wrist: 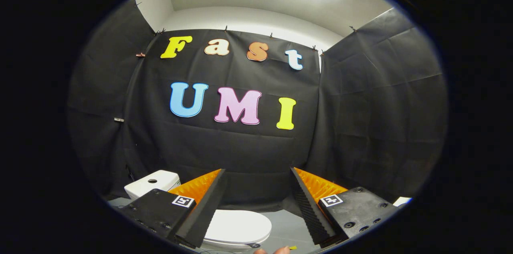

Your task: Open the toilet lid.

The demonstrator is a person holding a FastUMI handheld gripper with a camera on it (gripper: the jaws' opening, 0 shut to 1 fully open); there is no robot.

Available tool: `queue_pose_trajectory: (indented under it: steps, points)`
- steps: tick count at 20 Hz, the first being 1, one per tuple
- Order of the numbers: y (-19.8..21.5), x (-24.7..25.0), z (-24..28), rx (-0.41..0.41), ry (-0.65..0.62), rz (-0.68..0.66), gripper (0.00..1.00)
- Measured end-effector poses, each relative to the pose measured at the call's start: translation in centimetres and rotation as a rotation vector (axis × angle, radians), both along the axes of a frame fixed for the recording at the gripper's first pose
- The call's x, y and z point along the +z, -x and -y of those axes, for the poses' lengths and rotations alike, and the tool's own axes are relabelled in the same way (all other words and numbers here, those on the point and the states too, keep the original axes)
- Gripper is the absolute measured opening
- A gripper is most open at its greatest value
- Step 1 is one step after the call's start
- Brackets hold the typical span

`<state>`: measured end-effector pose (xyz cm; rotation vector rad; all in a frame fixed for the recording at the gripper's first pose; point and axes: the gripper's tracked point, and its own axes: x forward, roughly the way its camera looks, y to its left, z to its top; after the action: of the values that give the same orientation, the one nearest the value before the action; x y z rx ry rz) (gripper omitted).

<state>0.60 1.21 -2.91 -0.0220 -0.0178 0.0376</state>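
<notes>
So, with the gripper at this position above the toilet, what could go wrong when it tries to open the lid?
1. The gripper is open and holds nothing; the closed white oval toilet lid lies below and between its fingers, so a straight approach may pass over the rim.
2. The smooth lid could slip from the pads.
3. The white ceramic tank stands just behind, so a fast swing may knock the lid against it.
</notes>
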Motion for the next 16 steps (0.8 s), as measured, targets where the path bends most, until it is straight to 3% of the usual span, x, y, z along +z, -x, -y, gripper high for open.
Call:
queue_pose_trajectory:
  steps: [7, 10, 16]
  points:
    - [-1.9, -6.6, 0.3, 0.006, 0.030, -0.016, 0.98]
    - [-2.8, -11.5, -0.4, 0.050, 0.022, -0.074, 0.98]
    - [-4.2, -21.6, -1.0, 0.145, -0.119, -0.248, 0.98]
